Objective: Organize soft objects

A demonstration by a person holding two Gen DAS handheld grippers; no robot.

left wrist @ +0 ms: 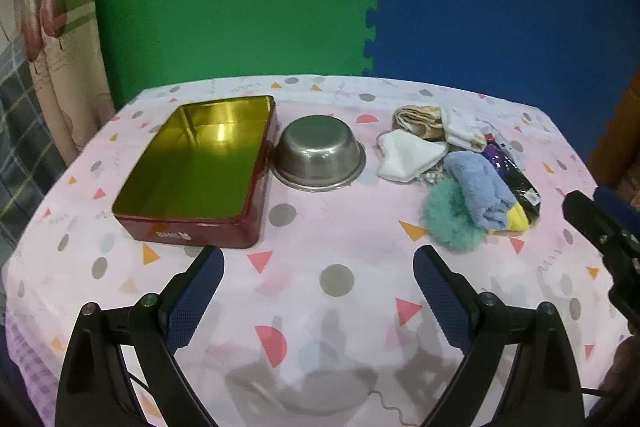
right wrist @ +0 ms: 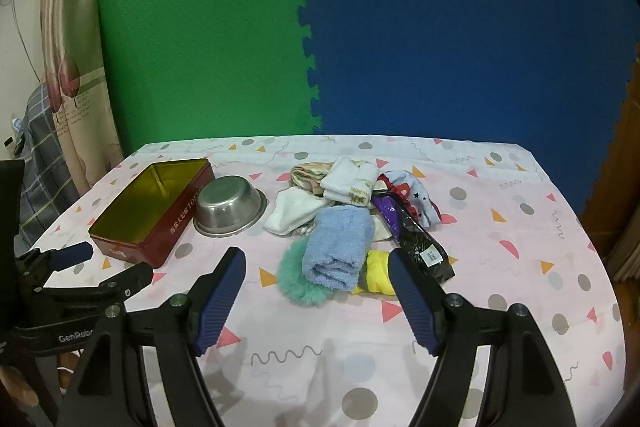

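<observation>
Both tools spread wide and empty, left tool [left wrist: 318, 259], right tool [right wrist: 316, 263] over bench [right wrist: 500, 307], blue towel [right wrist: 340, 251] just ahead, red tin [left wrist: 192, 171] and steel bowl [left wrist: 320, 155] ahead-left.

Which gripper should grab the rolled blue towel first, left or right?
Right, probably. The right gripper is open and pointed almost straight at the blue towel, just ahead of its fingertips. The left gripper, also open, faces bare tablecloth nearer the red tin.
</observation>
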